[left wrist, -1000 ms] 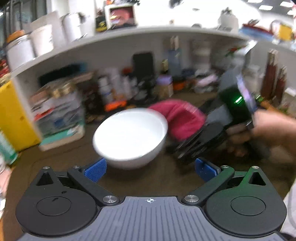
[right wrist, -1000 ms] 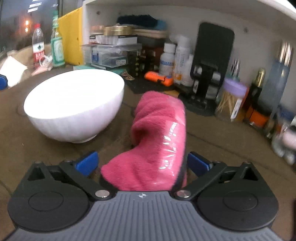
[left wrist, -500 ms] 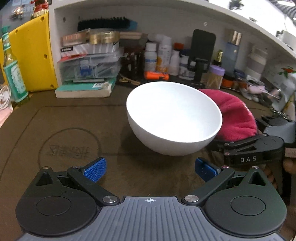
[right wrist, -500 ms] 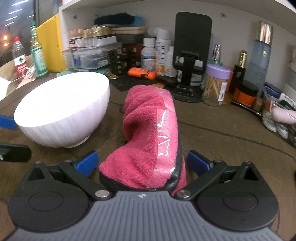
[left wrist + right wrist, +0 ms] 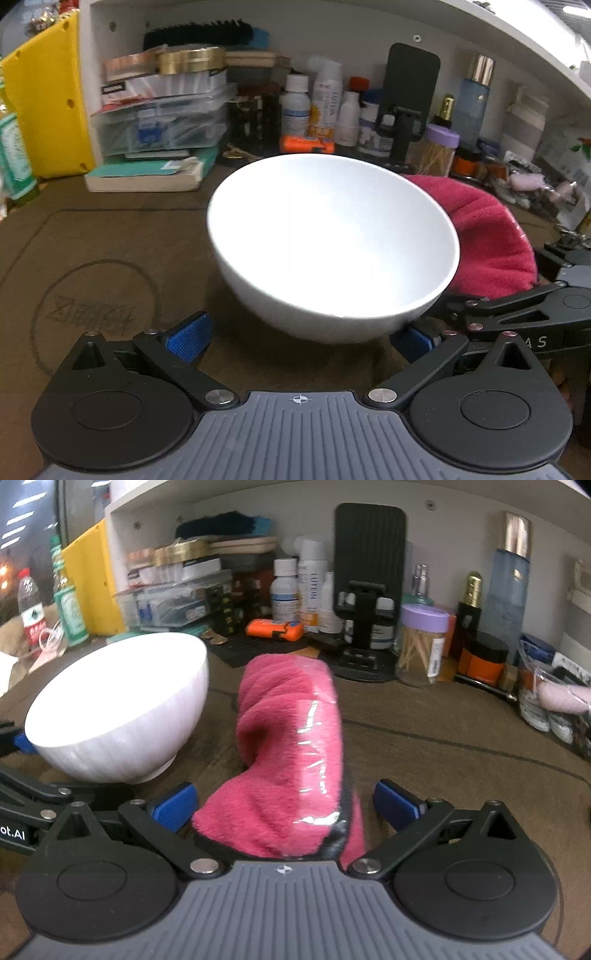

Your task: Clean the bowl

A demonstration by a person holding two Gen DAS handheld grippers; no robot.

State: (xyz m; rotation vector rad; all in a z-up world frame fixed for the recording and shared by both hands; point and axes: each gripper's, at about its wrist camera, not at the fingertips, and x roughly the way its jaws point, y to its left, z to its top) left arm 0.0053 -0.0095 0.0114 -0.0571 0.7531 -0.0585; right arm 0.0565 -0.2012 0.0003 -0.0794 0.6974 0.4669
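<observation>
A white bowl (image 5: 332, 243) stands upright on the brown mat, empty and clean-looking inside. My left gripper (image 5: 300, 341) is open just short of it, its blue pads (image 5: 188, 341) on either side of the bowl's near base without touching. My right gripper (image 5: 285, 806) is open too. A rolled pink cloth (image 5: 291, 746) bound with clear tape sticks forward between its fingers, and the pads stand clear of it. The bowl (image 5: 118, 709) sits just left of the cloth. In the left wrist view the cloth (image 5: 487, 240) shows behind the bowl's right rim.
A white shelf niche at the back is crowded with bottles (image 5: 310, 590), a black phone stand (image 5: 369, 590), a toothpick jar (image 5: 421, 642), plastic boxes (image 5: 159, 118) and a yellow bin (image 5: 48, 103). The brown mat (image 5: 103, 251) lies bare left of the bowl.
The left gripper swung to face the bowl and closed in, so the bowl looms larger. The right gripper with the cloth edged nearer the bowl's side.
</observation>
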